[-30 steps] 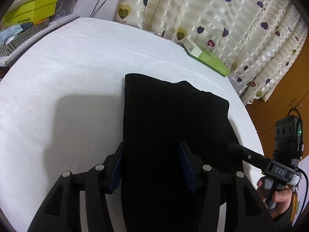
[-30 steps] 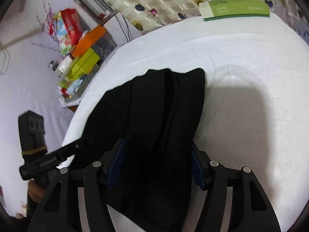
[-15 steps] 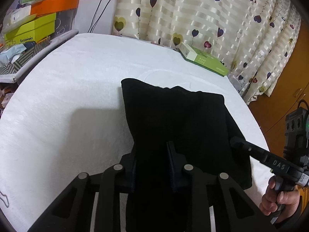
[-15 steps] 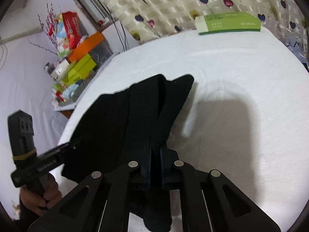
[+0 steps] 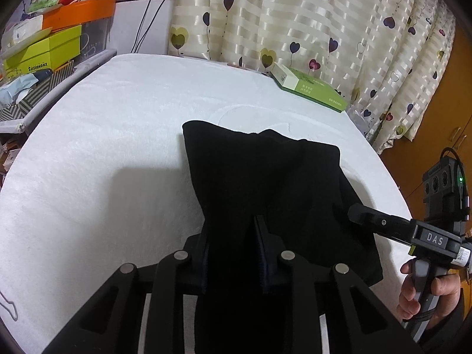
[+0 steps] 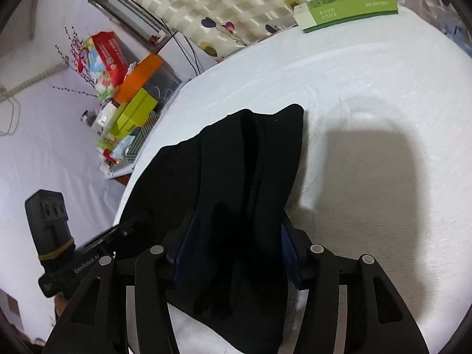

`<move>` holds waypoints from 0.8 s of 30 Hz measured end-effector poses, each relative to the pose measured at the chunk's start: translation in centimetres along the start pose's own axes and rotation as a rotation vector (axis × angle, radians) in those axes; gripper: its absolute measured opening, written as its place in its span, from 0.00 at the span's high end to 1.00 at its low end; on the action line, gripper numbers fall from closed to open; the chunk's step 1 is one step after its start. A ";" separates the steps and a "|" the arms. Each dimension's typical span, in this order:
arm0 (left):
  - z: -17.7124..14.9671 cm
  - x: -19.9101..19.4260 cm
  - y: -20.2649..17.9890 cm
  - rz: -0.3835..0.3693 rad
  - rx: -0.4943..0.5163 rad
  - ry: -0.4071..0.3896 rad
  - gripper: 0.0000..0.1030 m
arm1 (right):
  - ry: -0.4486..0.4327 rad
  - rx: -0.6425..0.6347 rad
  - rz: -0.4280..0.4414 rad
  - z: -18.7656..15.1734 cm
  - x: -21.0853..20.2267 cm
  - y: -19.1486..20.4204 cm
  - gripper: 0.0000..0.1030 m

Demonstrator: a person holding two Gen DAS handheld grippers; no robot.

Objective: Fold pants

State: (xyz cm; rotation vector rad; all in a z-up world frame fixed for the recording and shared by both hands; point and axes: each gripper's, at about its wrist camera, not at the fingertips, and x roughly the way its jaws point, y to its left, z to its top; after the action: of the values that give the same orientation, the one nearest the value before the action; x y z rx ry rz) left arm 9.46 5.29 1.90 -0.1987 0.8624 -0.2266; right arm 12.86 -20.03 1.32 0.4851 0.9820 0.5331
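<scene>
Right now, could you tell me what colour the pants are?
Plain black pants, clearest in the left wrist view.

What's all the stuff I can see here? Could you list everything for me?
pants: one, black, partly folded on the white surface, near end lifted.
white cloth-covered surface: one, fills the middle.
green box: one, green and white, far edge by the curtain.
curtain: one, cream stripes with heart prints, behind.
yellow-green box: one, in the clutter at left.
orange box: one, above it.
hand: one, on the right gripper's handle.
left gripper: black, fingers pinching the pants.
right gripper: black, blue-padded fingers apart with the pants between.
</scene>
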 end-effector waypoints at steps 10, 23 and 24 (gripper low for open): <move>-0.4 0.5 0.3 -0.001 -0.004 0.002 0.71 | 0.016 -0.077 -0.074 0.1 1.4 1.7 0.72; 0.8 -3.5 -0.5 -0.032 0.023 -0.050 0.76 | -0.040 -0.156 -0.018 0.4 -1.3 6.0 0.83; 0.9 -3.7 -0.3 -0.030 0.023 -0.055 0.76 | -0.042 -0.166 -0.016 0.5 -1.3 6.5 0.83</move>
State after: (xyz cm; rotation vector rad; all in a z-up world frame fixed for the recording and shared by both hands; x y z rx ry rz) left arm 7.82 6.13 5.26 -0.1960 0.8024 -0.2583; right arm 11.40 -15.89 6.25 0.3384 0.8923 0.5822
